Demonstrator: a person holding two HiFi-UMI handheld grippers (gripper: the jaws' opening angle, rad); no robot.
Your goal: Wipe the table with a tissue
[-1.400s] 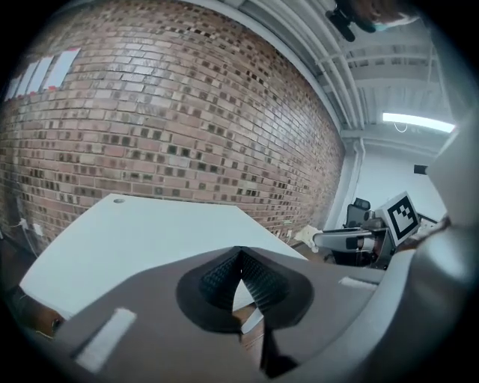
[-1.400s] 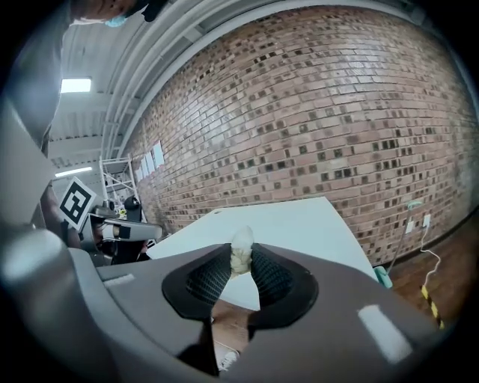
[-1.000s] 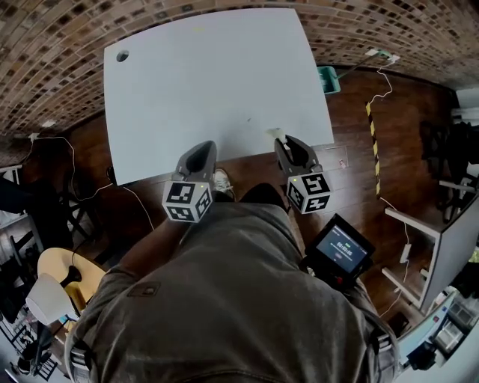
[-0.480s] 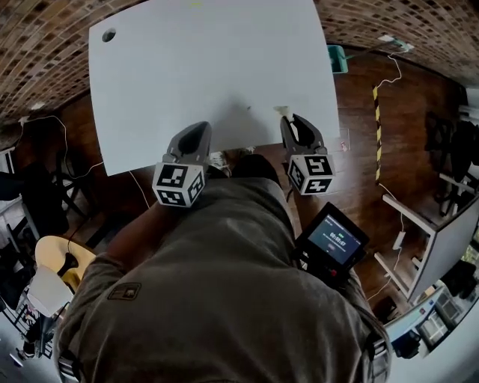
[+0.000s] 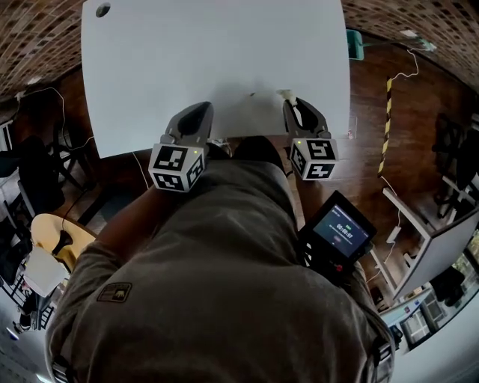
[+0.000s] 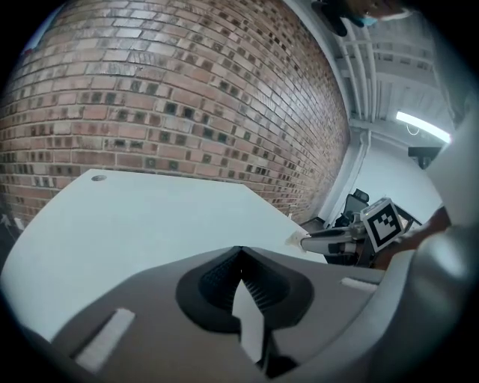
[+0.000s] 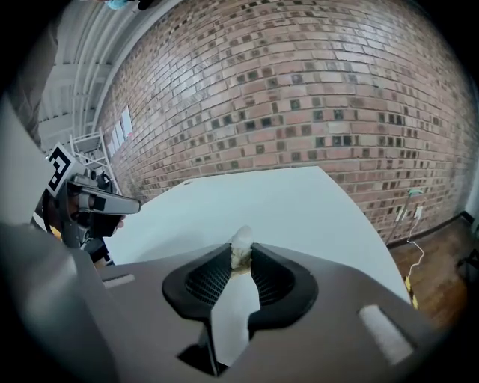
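Note:
The white table (image 5: 217,52) fills the top of the head view. My right gripper (image 5: 289,102) hovers at its near edge, shut on a small crumpled tissue (image 5: 284,94) that pokes out past the jaw tips; the right gripper view shows the tissue (image 7: 241,245) pinched between the pads. My left gripper (image 5: 197,111) is held over the same edge, to the left, with its jaws closed together and nothing in them (image 6: 239,253). A tiny dark speck (image 5: 252,95) lies on the tabletop between the two grippers.
A cable hole (image 5: 102,10) sits in the table's far left corner. A brick wall (image 7: 299,97) rises behind the table. A teal bin (image 5: 355,43), cables and striped tape (image 5: 387,112) are on the wooden floor to the right. A screen device (image 5: 340,228) hangs at the person's waist.
The view has shifted forward, so the table sits higher and larger in frame. Both grippers stay at the near edge, and the right one still holds the tissue.

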